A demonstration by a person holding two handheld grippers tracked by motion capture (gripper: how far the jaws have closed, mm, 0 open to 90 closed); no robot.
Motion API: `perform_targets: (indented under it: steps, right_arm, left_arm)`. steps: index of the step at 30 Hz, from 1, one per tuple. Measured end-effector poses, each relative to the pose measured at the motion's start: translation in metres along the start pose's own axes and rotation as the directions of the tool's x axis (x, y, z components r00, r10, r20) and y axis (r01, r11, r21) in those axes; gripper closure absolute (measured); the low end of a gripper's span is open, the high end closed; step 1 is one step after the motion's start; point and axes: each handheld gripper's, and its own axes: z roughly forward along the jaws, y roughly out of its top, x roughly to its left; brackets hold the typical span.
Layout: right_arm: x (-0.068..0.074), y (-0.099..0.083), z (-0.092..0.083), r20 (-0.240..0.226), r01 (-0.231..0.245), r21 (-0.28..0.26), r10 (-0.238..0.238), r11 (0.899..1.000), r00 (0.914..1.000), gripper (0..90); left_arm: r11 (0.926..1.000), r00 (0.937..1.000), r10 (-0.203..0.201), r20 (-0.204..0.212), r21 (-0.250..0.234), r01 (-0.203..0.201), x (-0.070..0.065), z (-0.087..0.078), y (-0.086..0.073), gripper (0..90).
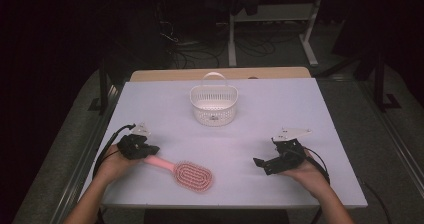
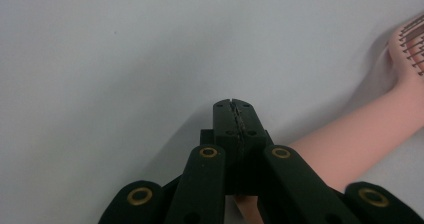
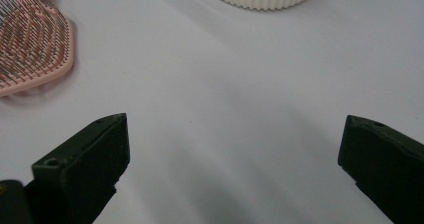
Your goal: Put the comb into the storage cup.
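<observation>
Pink plastic hairbrush is what I'm working on here, lying bristles-up on the white table, near the front edge and left of the middle. Its handle points up-left toward my left gripper, and the paddle head sits further right.

My left gripper is right at the handle end, but its jaws are pressed flat together with nothing between them. In the left gripper view the closed tips hover over bare table, with the handle running off just beside them to the right and passing under the linkage. So no grab yet. My guess is I'm either nudging the handle or lining up, and I'd have to open up before I can pinch it. The handle is the obvious spot to go for, since it's narrow and smooth while the head is wide and all bristles.

My right gripper is resting well apart on the right side of the table, jaws spread wide and empty. Its own view looks between them at bare table, with the brush head off in the far left corner.

Further back, mid-table, sits a white slotted basket with a loop handle. Probably where the brush ends up, which would explain why it's parked dead centre within reach of both hands.
</observation>
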Motion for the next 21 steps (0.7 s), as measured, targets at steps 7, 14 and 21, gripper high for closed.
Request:
perform_targets:
  steps: [7,14,21]
  right_arm:
    - [0.0,0.0,0.0,0.0,-0.004,-0.003,0.004,1.0,1.0,0.0]
    - [0.0,0.0,-0.001,-0.001,-0.005,-0.004,0.005,1.0,1.0,0.0]
    - [0.0,0.0,-0.001,-0.001,-0.008,-0.005,0.008,1.0,1.0,0.0]
  left_arm:
    - [1.0,0.9999,-0.003,-0.011,0.006,0.003,-0.004,-0.006,-0.01,90.0]
    - [1.0,0.9999,-0.006,-0.011,-0.001,0.006,-0.01,-0.012,-0.019,90.0]
    - [0.9999,0.9999,-0.01,-0.008,-0.006,0.01,-0.015,-0.017,-0.027,90.0]
